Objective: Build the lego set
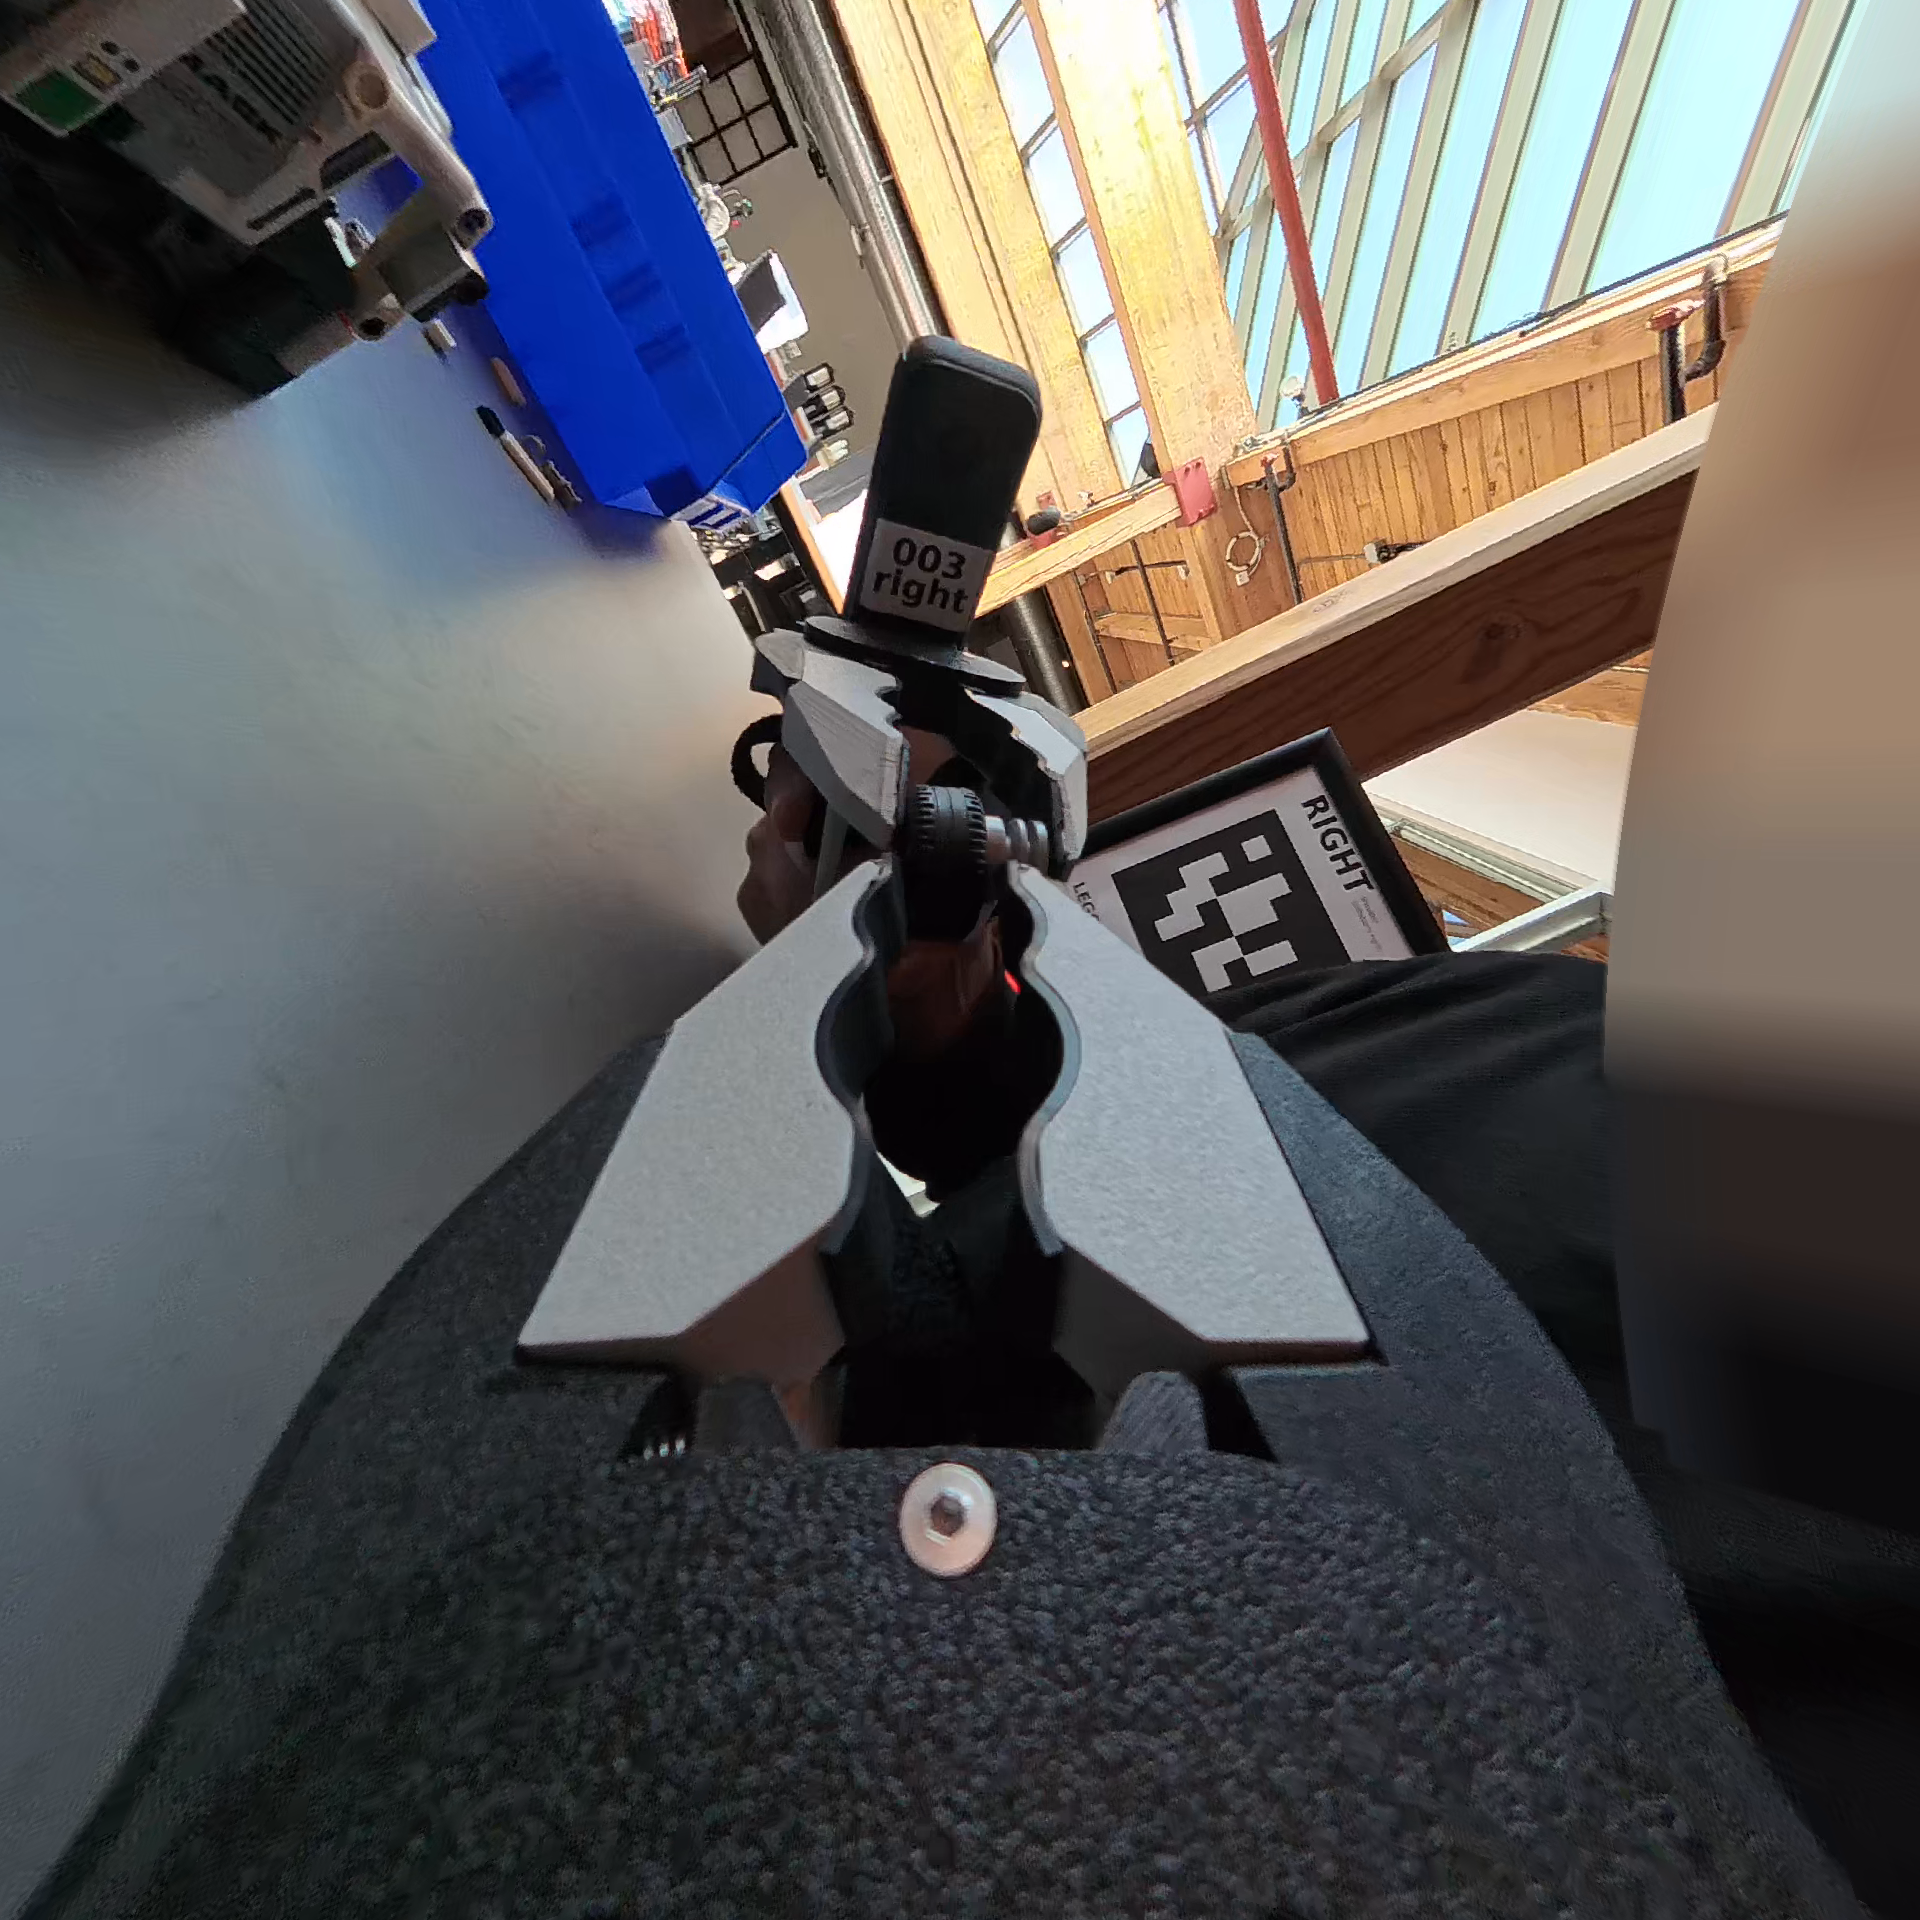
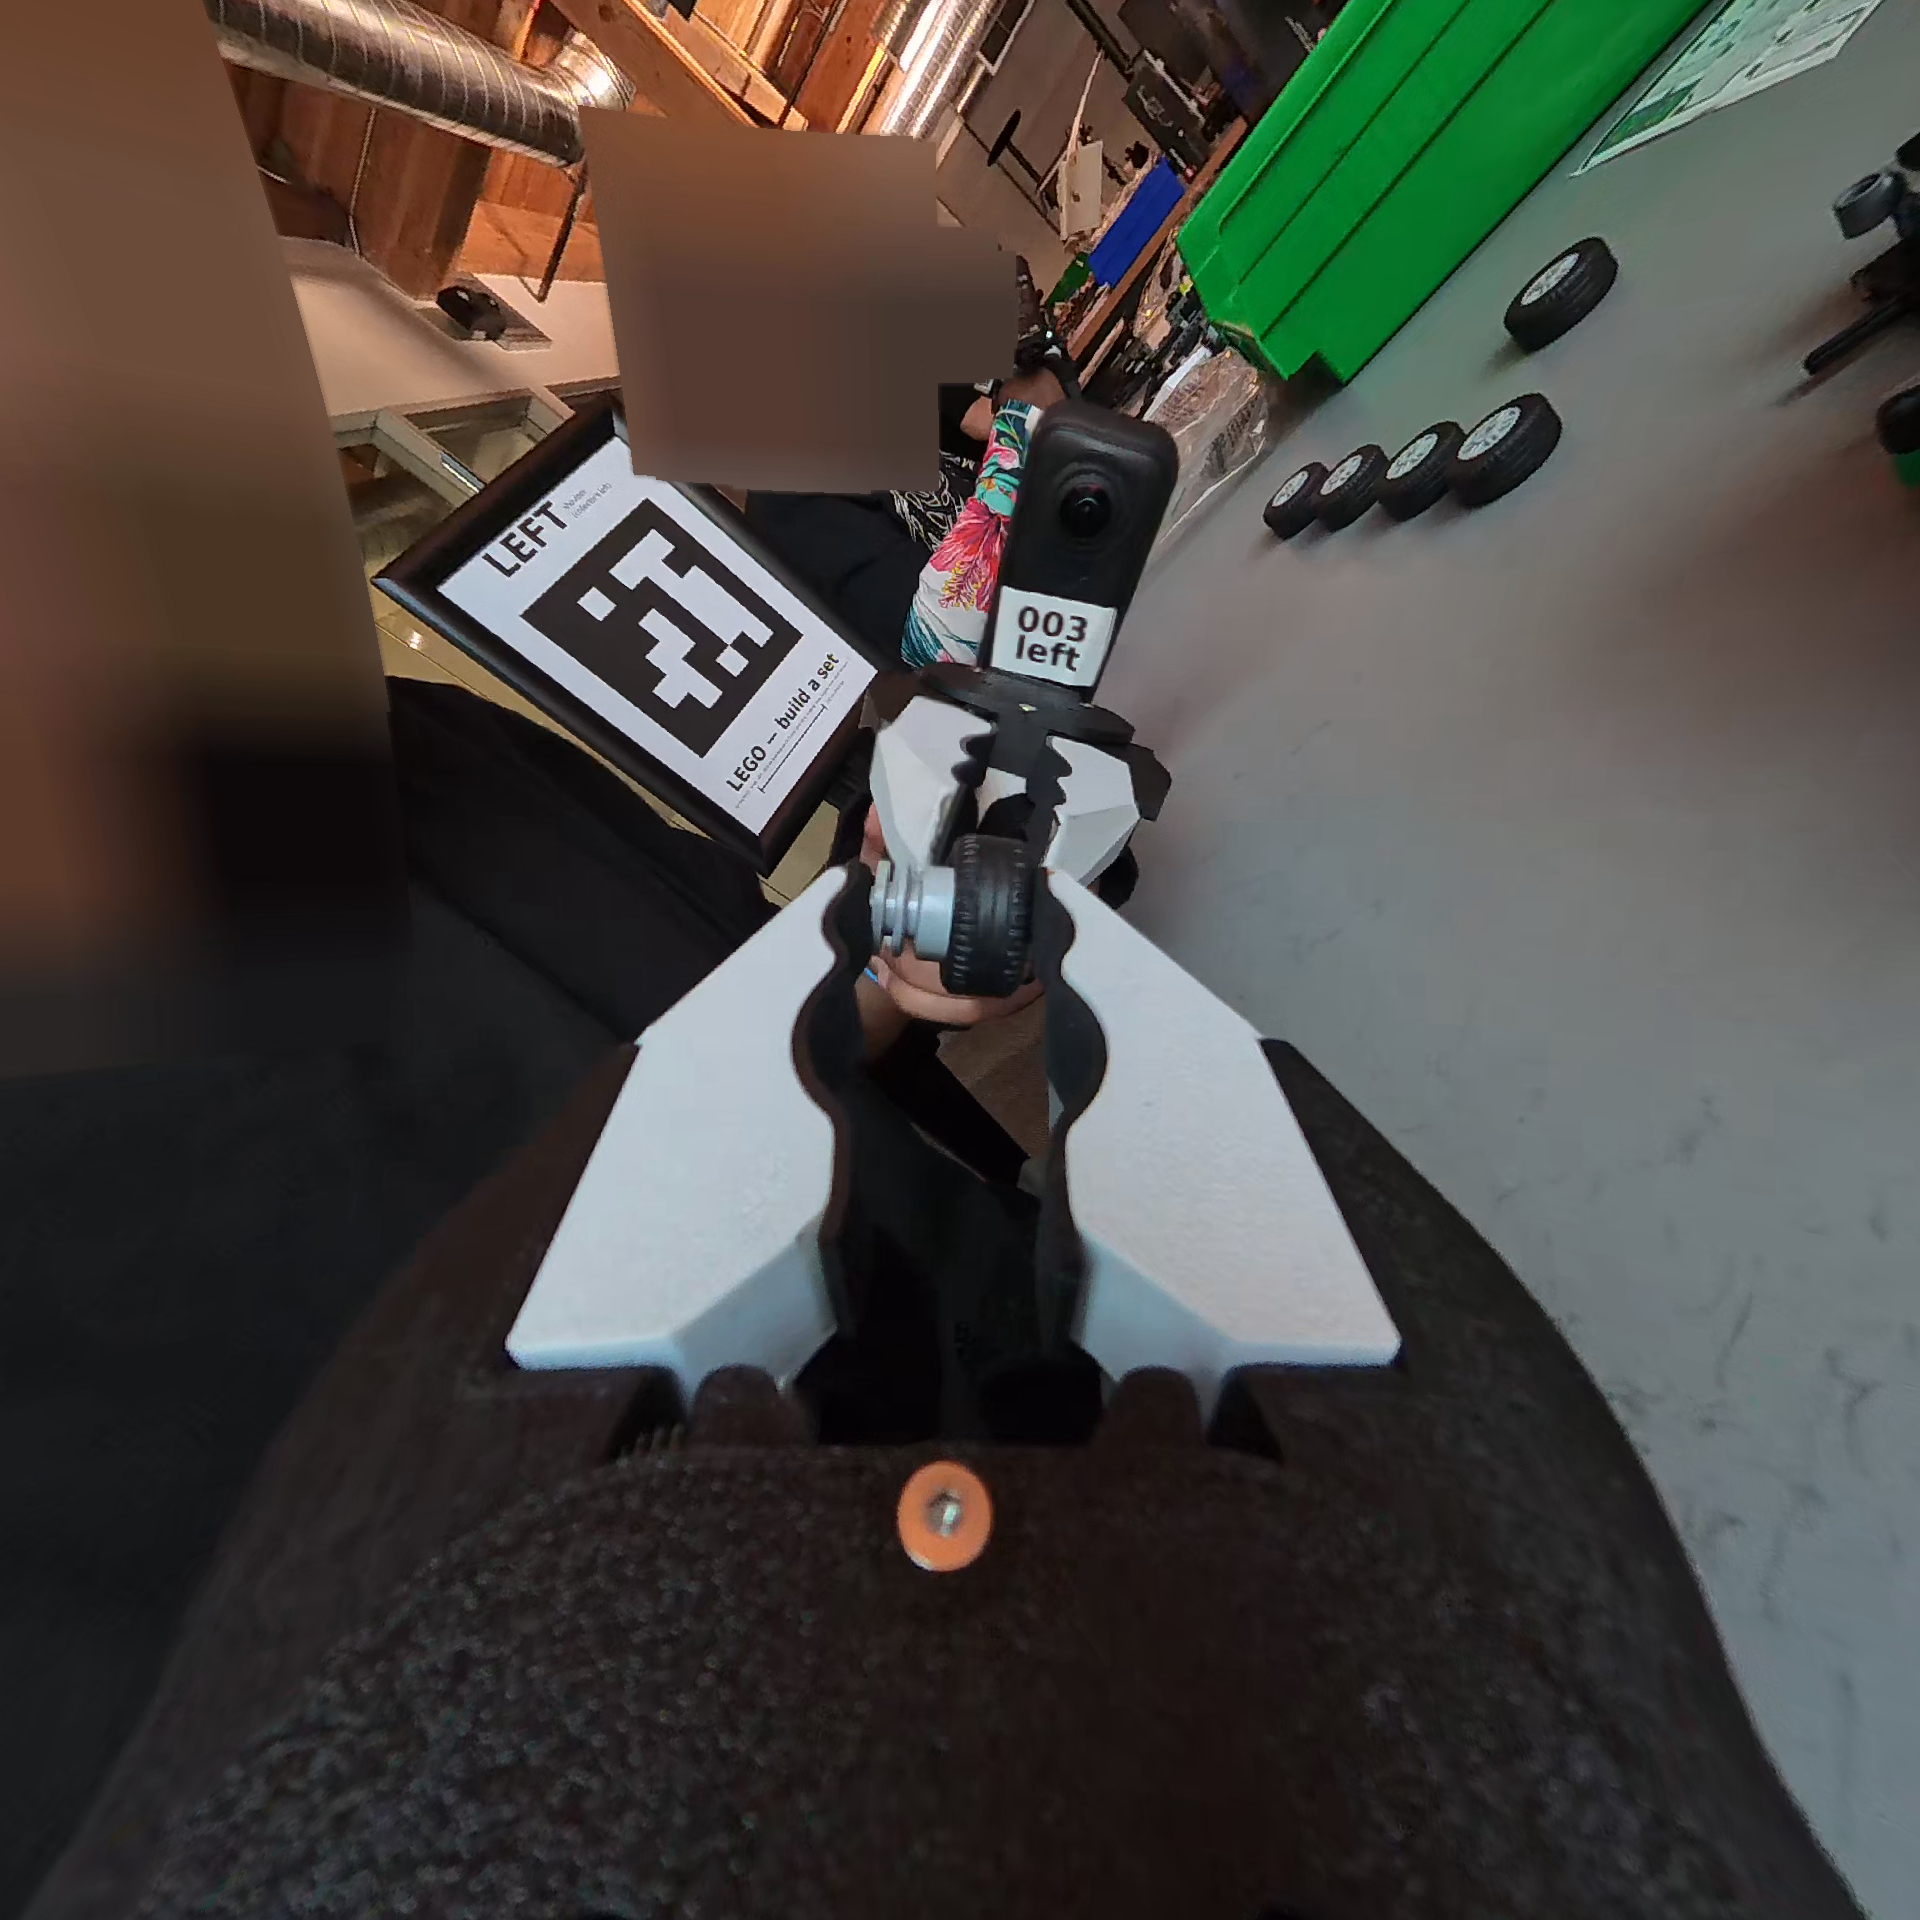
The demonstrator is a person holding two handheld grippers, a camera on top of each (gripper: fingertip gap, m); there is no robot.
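A small black wheel (image 2: 992,920) with a grey axle pin (image 2: 914,914) on one side is held in the air between both grippers, which face each other tip to tip. My right gripper (image 2: 951,894) is shut on it end to end, with the pin against one fingertip and the tyre against the other. My left gripper (image 2: 1003,831) comes from the opposite side. In the left wrist view my left gripper (image 1: 940,883) is closed narrowly on the tyre of the wheel (image 1: 940,831). The pin (image 1: 1023,836) sticks out sideways between the fingers of the right gripper (image 1: 977,826).
On the grey table (image 2: 1558,935) lie a row of several wheels (image 2: 1413,468), a single wheel (image 2: 1558,291), a partly built model (image 2: 1881,260), a green bin (image 2: 1403,177) and an instruction sheet (image 2: 1725,73). A blue bin (image 1: 623,260) and framed marker cards (image 1: 1247,894) (image 2: 644,623) stand nearby. The grippers are tip to tip, or close to it. Left tips and right tips are each some 25 cm from the partly built model (image 2: 1881,260).
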